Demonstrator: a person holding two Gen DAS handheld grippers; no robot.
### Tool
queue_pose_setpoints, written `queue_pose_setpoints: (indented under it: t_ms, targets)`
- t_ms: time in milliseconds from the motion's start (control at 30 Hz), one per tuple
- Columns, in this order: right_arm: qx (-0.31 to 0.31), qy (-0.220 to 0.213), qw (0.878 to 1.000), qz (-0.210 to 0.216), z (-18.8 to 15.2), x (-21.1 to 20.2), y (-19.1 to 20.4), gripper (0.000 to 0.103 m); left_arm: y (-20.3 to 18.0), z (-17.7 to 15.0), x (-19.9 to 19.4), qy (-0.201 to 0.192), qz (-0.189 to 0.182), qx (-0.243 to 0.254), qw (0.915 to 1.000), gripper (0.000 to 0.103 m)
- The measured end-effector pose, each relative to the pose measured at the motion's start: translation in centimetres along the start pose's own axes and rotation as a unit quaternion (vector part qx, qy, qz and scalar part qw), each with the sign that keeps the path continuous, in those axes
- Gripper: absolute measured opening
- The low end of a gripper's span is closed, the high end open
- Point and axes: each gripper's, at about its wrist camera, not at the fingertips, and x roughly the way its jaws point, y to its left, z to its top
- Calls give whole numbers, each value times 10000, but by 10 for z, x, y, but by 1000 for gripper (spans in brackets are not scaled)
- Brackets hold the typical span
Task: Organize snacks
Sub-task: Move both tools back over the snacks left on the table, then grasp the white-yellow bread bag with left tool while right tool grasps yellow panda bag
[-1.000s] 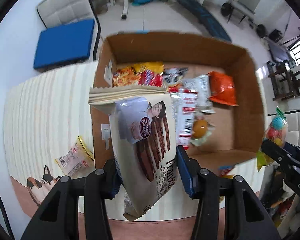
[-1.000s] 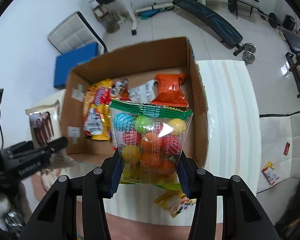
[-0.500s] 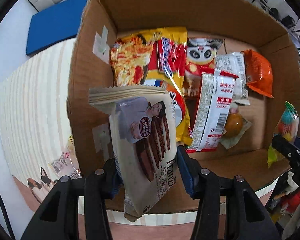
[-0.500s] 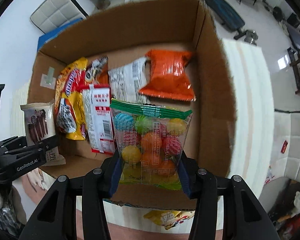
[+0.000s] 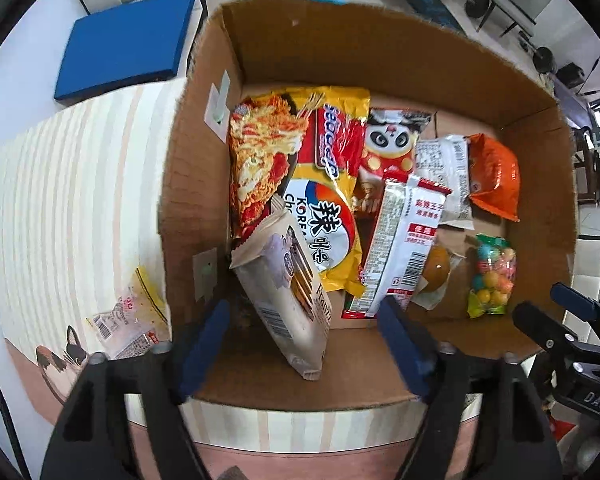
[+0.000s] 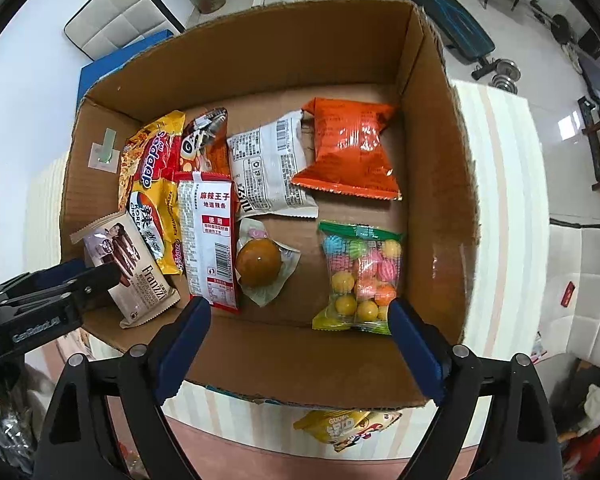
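Observation:
Over the open cardboard box (image 5: 340, 28), my left gripper (image 5: 302, 312) has its jaws opening. The beige chocolate-biscuit pack (image 5: 288, 292) leans tilted between the fingers in the box's near left corner, and no pad touches it. My right gripper (image 6: 298, 308) is also opening. The clear bag of coloured ball candies (image 6: 360, 276) lies flat on the box floor (image 6: 300, 216) beside its right finger, free of the pads. Each gripper shows in the other's view: the left gripper (image 6: 60, 292) at the left edge, the right gripper (image 5: 560, 320) at the right.
Several snacks lie in the box: a yellow noodle pack (image 5: 320, 184), a red-white pack (image 6: 208, 236), a round bun (image 6: 260, 264), an orange bag (image 6: 348, 152). A small pack (image 5: 128, 316) lies on the striped table (image 5: 80, 180) left of the box. A yellow pack (image 6: 348, 424) lies in front.
Both grippers sank over the box and opened. The biscuit pack and the candy bag dropped out of the jaws into the box.

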Motion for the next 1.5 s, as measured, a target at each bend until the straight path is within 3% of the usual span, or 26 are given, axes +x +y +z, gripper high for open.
queue_pose_setpoints:
  t_ms: [400, 567, 833, 1067, 1267, 1500]
  targets:
    - [-323, -740, 9962, -317, -47, -47, 21, 96, -16, -47, -59, -1232, -75, -71, 9923, 85]
    - [-313, -1033, 9937, -306, -69, -69, 25, 97, -25, -71, -72, -1488, 50, 48, 9888, 95]
    - [-117, -1498, 9883, -243, -105, -102, 21, 97, -33, -108, -104, -2007, 112, 132, 9795, 96]
    - [-111, -1637, 9863, -153, -126, -116, 22, 97, -36, -129, -123, -2269, 137, 141, 9737, 96]
    - [232, -1451, 9890, 179, -137, -105, 7, 97, -35, -136, -110, -2122, 139, 151, 9770, 98]
    - [1199, -616, 9898, 454, -152, -36, -44, 97, -17, -143, -49, -1411, 109, -171, 9898, 98]
